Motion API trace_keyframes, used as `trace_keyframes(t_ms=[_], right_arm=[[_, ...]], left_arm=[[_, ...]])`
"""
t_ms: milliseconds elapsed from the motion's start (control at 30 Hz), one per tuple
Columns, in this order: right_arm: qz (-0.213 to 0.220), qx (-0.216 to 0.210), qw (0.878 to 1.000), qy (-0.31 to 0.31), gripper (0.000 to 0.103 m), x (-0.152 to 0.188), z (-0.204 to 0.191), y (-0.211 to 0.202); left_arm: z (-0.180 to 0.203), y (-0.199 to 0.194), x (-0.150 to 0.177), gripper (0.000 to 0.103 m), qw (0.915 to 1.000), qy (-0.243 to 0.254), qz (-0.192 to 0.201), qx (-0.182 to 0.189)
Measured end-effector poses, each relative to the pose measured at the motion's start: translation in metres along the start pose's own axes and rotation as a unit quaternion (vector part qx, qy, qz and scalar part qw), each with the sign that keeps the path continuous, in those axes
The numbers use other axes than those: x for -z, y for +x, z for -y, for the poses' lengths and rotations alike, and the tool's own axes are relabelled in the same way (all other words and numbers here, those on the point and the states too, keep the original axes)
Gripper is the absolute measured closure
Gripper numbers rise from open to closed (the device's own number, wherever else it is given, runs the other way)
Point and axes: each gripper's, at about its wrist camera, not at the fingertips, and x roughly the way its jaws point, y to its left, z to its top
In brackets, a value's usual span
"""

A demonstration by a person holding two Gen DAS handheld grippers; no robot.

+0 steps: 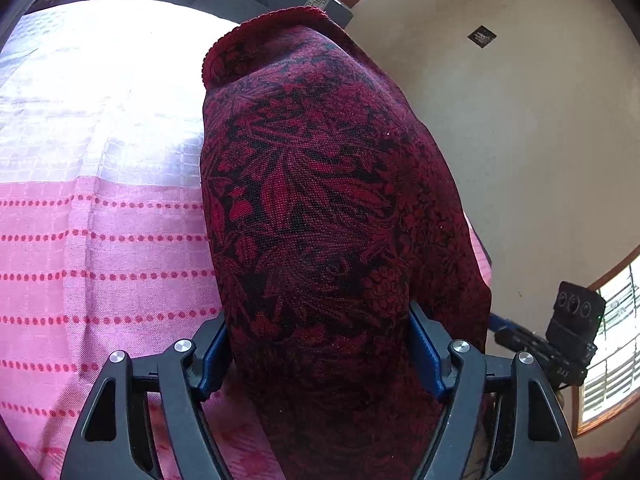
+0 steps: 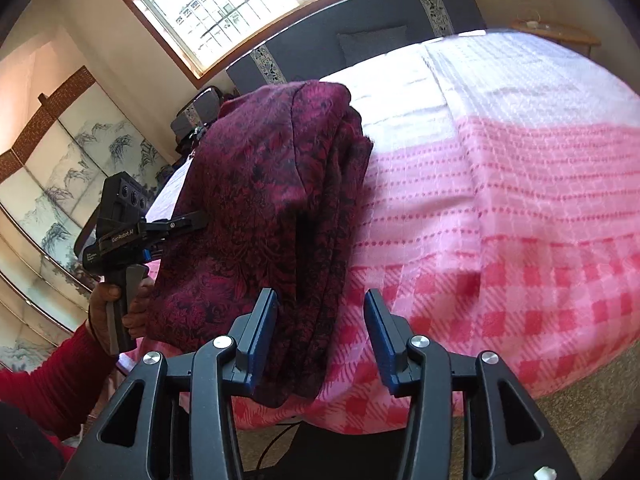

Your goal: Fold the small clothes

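A dark red cloth with a black floral pattern is folded into a thick bundle and held up above the pink bed cover. My left gripper is shut on the cloth, which fills the whole gap between both blue pads. In the right wrist view the cloth hangs over the bed's near left corner, with the left gripper clamped on its left side. My right gripper stands open. The cloth's lower edge lies against its left finger, and bare space shows beside the right one.
The bed cover turns white toward the dark headboard. A painted folding screen stands to the left, below a window. A hand and red sleeve hold the left gripper. Carpet lies beyond the bed's near edge.
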Motion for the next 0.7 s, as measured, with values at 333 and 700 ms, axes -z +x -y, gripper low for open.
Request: trace_keyframes(t_ms=[333, 700], right_arm=[[-0.081, -0.051, 0.961, -0.261, 0.063, -0.141, -0.179, 0.116], [-0.211, -0.009, 0.971, -0.114, 0.081, -0.182, -0.113, 0.285]], left_arm=[[0.018, 0.005, 0.018, 0.027, 0.9993, 0.005, 0.018, -0.031], [0.038, 0.007, 0.043, 0.027, 0.9955, 0.039, 0.046, -0.073]])
